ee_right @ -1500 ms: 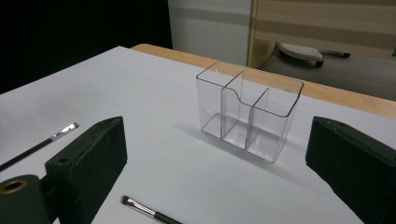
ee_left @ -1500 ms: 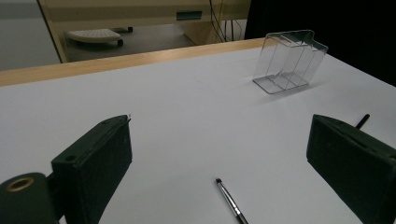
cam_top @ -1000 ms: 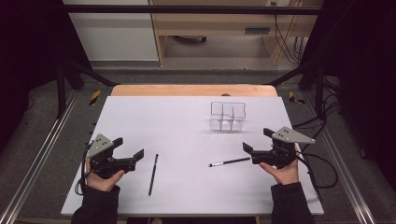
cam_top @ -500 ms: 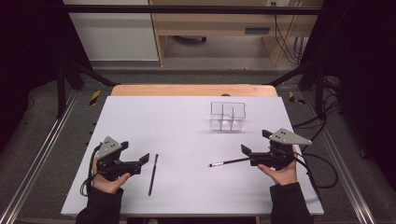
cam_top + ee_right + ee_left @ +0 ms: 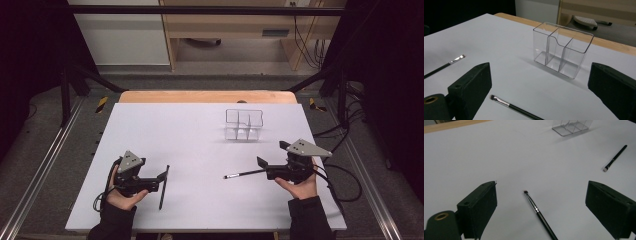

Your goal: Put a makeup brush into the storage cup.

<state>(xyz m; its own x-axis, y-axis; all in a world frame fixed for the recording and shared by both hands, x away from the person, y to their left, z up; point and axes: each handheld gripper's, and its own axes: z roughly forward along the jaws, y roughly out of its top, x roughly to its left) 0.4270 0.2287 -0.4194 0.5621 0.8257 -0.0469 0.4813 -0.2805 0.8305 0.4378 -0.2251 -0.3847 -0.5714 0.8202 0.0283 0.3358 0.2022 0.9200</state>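
Note:
Two thin black makeup brushes lie flat on the white table (image 5: 200, 135). The left brush (image 5: 164, 187) (image 5: 539, 212) lies between the wide-open jaws of my left gripper (image 5: 161, 179) (image 5: 542, 188), bristles pointing away, untouched. The right brush (image 5: 245, 174) (image 5: 514, 107) lies just ahead of my right gripper (image 5: 264, 169) (image 5: 539, 67), which is open and holds nothing. A clear plastic organizer (image 5: 243, 125) (image 5: 561, 52) with three compartments stands upright and empty beyond the right gripper. In the left gripper view the right brush (image 5: 615, 158) and the organizer (image 5: 570, 126) lie farther off.
A wooden strip (image 5: 205, 96) borders the table's far edge. Metal rails (image 5: 40, 170) run along both sides, and cables (image 5: 345, 175) trail off the right side. The left brush (image 5: 444, 65) shows at the left of the right gripper view.
My left gripper has slid right, so the left brush now lies between its open jaws. The right gripper has shifted only slightly. Both brushes and the organizer stay put.

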